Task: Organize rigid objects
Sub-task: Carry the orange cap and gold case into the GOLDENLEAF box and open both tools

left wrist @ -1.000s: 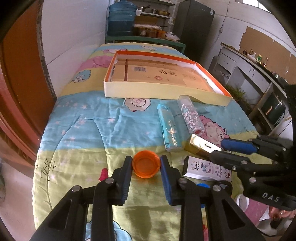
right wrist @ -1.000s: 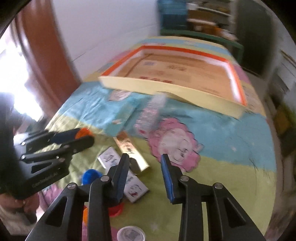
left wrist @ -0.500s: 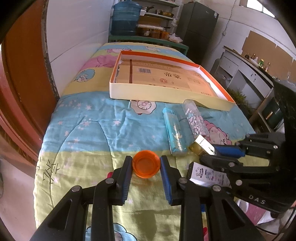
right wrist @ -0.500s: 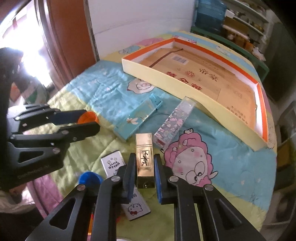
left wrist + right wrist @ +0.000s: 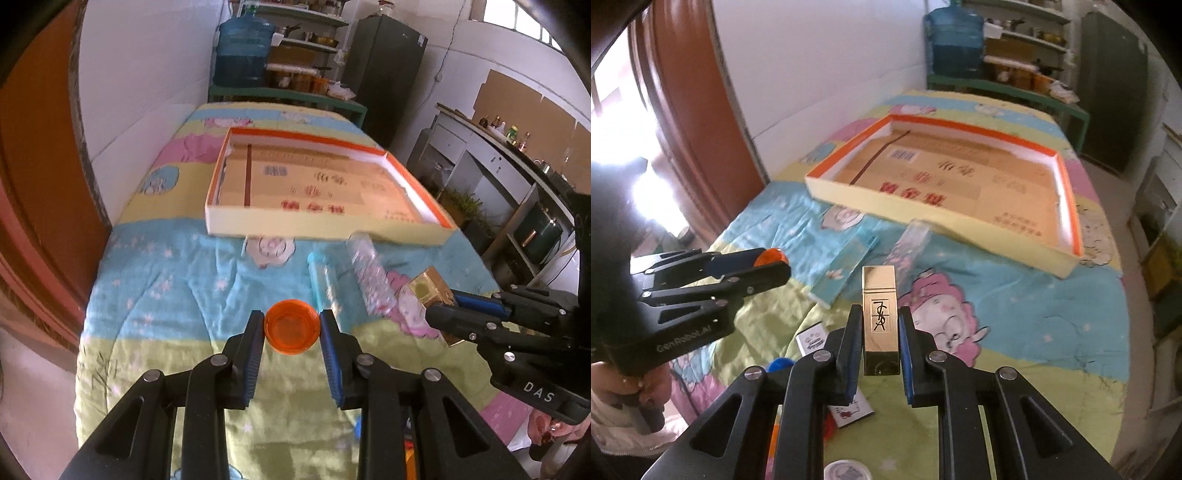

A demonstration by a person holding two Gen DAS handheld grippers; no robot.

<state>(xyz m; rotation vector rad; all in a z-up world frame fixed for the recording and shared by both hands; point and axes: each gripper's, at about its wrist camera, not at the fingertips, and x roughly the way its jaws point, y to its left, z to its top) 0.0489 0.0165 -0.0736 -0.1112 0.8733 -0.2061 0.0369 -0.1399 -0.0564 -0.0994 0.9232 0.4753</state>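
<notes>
Gold box (image 5: 880, 319) lifted in right tongs (image 5: 878, 350), left tongs (image 5: 291, 345) gripping orange cap (image 5: 291, 326), tray (image 5: 295, 229) ahead.

So the bed has a cartoon-print quilt (image 5: 1015, 295) in blue, yellow and green. Mid-frame sits a shallow orange-rimmed cardboard tray (image 5: 1067, 195). Just below it lie 1 teal flat box (image 5: 842, 269) and 1 clear floral-print box (image 5: 912, 247), side by side. A white cartoon-print box (image 5: 812, 338) lies lower left.

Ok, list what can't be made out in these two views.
- Tray printing: motion-blurred in both views.
- White card box: right wrist view, partly behind the right gripper; absent from left view.
- Blue cap: mostly behind the same fingers.
- White lid: cut by bottom edge.
</notes>
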